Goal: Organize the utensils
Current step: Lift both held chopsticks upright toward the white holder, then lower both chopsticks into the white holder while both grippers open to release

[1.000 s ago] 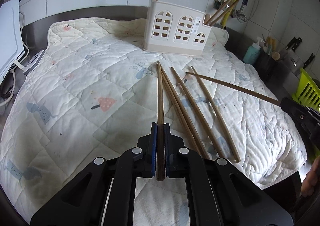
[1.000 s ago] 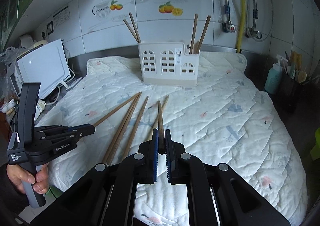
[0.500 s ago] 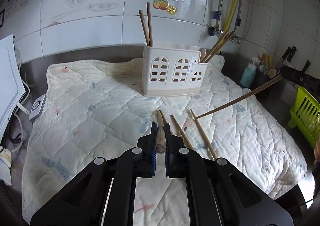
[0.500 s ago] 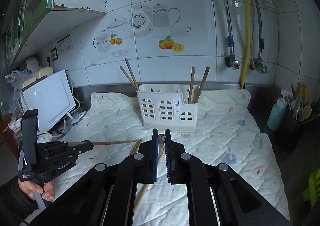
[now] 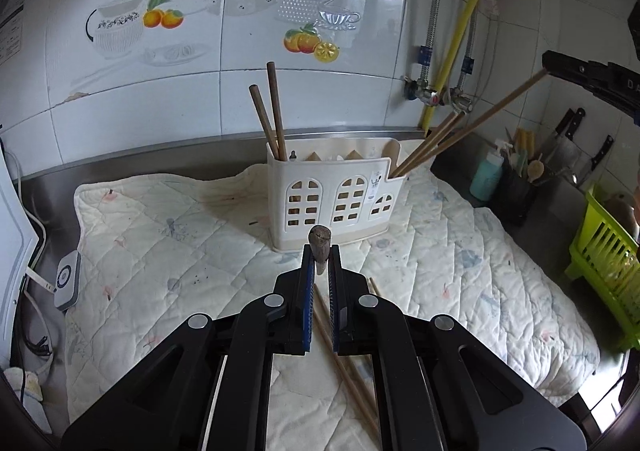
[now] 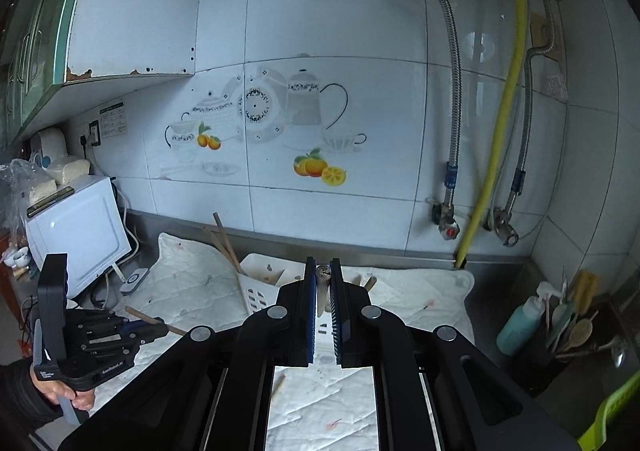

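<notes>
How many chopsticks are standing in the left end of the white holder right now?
2. Both stand in the holder's left end: the shorter chopstick leans left, the taller chopstick just right of it. Anything shorter inside would be hidden.

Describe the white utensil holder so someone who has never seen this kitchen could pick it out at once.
Start at the tiled wall with the painted teapots and oranges, then drop to the quilted mat on the steel counter below. Near the mat's back edge stands the white utensil holder. It alone looks like a little house with arched window cut-outs, and brown chopsticks stick up out of it.
</notes>
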`<move>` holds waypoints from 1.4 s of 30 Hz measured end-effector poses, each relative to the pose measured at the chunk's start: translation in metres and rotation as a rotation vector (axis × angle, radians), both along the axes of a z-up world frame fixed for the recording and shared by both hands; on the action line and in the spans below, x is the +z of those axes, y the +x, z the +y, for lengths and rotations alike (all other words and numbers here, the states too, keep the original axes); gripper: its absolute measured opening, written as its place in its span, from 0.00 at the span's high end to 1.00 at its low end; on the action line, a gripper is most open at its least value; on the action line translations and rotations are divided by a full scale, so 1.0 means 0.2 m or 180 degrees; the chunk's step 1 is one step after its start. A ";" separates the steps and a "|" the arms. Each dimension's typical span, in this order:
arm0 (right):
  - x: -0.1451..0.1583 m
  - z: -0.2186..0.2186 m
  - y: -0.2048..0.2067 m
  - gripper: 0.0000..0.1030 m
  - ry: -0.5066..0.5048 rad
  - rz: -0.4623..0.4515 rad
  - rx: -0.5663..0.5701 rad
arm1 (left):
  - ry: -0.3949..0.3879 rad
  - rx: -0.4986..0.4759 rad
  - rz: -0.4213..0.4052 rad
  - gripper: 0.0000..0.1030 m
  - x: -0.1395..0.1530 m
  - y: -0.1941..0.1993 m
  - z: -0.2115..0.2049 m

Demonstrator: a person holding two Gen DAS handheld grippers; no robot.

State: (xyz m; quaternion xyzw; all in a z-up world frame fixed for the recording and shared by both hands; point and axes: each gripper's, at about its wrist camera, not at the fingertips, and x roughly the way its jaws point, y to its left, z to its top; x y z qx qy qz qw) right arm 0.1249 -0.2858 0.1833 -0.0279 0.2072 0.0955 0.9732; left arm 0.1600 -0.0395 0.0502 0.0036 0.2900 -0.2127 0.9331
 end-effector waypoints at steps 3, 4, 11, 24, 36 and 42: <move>0.03 0.03 0.07 0.94 -0.0190 -0.0043 -0.0037 | -0.0007 -0.0045 -0.0015 0.95 0.03 0.01 -0.01; 0.03 0.04 0.09 0.94 -0.0249 -0.0035 -0.0034 | -0.0021 -0.0061 -0.0022 0.95 0.05 0.01 -0.01; -0.03 0.10 0.32 0.94 -0.0424 0.0225 -0.0028 | -0.0126 -0.0183 -0.0176 0.95 0.24 0.01 -0.04; -0.17 0.02 0.64 0.91 -0.0217 0.0699 -0.0090 | -0.0219 -0.0057 -0.0735 0.95 0.67 0.22 -0.13; -0.06 -0.02 0.41 0.69 -0.0226 0.0239 -0.0050 | -0.0075 0.0235 -0.0642 0.95 0.59 0.57 -0.20; -0.09 0.03 0.25 0.66 -0.0132 0.0138 0.0106 | -0.0052 0.0216 -0.0303 0.95 0.45 0.70 -0.22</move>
